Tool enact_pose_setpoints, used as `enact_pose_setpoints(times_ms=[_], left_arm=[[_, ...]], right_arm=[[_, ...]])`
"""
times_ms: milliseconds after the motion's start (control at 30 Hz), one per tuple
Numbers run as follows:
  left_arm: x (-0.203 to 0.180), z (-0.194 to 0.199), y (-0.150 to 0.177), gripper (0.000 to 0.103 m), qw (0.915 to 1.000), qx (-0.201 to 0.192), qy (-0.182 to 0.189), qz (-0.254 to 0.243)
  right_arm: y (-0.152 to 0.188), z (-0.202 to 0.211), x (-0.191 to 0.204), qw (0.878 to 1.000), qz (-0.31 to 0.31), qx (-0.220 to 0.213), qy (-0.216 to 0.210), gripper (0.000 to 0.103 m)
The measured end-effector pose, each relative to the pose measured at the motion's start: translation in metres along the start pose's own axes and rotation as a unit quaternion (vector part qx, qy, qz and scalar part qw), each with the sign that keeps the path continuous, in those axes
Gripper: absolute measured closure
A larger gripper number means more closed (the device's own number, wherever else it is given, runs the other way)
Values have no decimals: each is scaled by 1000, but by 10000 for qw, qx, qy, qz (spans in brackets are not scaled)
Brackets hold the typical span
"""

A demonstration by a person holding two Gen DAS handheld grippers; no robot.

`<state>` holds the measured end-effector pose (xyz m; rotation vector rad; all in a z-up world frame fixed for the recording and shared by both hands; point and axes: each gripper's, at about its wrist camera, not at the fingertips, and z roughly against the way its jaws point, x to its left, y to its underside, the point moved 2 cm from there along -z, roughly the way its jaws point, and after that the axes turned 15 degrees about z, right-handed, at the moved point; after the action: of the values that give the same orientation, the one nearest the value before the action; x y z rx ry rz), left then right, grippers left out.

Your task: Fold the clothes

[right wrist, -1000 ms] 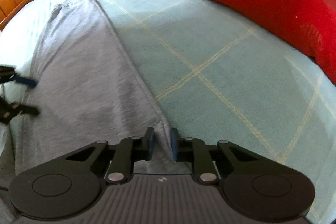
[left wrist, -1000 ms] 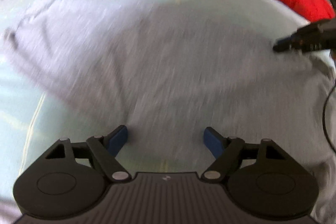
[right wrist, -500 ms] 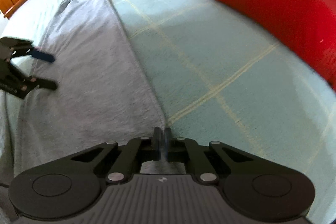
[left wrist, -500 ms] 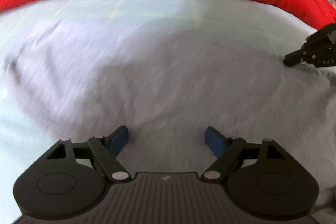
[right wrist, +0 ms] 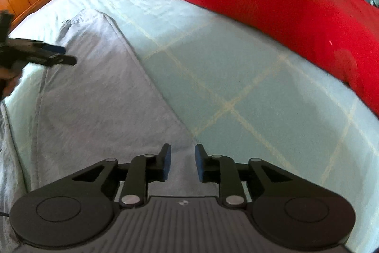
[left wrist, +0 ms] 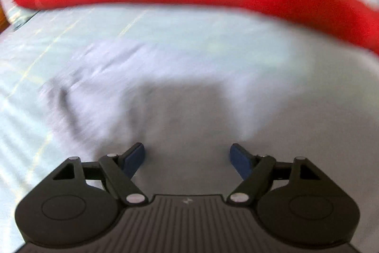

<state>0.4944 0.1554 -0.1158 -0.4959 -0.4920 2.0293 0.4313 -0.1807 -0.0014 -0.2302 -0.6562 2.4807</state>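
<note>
While the grey garment (right wrist: 94,96) lies flat on the bed (right wrist: 236,77), running from 6 o'clock up toward a gathered end at 11 o'clock in the right wrist view, the right gripper (right wrist: 181,163) hangs over its near edge with fingers that have just been opening, a narrow gap and no cloth pinched between them. The left gripper (left wrist: 187,159) has its fingers spread wide above the cloth, empty. Soft, light and limp by its look, the garment will likely sag and drag, so a corner or hem at 6 o'clock seems the best hold.
</note>
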Motion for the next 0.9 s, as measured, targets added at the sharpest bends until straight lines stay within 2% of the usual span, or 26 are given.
enact_pose_setpoints(times_ms=[100,133,167,200,367,467,500,633,733,833,900], left_arm=[[15,10,3,19,9992,10,-310,237],[19,16,4,23,9986,3,-405,326],[21,22,6,23,9983,5,-429,394],[18,29,7,23,9986,26,-304,421],[-33,71,27,22,9991,73,409,124],[-71,91,42,22,9954,235,905,-182],[-88,94,49,22,9927,315,1120,-327],[-157,103,70,22,9750,716,1892,-916],[-207,104,83,22,9533,1040,2485,-1368],[-252,100,94,22,9356,1250,2765,-1803],[-278,101,101,22,9278,1292,2838,-2048]], right_arm=[[18,18,-8,9995,-117,155,236,72],[26,27,-14,9989,-197,207,360,70],[36,37,-20,9980,-309,244,487,67],[47,49,-28,9967,-447,269,618,62],[111,111,-68,9848,-1164,449,1211,60],[149,137,-83,9799,-1349,655,1316,56],[160,141,-85,9798,-1350,708,1292,53],[199,147,-83,9843,-1180,799,1042,49],[211,130,-75,9904,-892,702,784,42],[224,104,-81,9929,-825,695,495,42],[234,90,-86,9934,-891,678,266,46]])
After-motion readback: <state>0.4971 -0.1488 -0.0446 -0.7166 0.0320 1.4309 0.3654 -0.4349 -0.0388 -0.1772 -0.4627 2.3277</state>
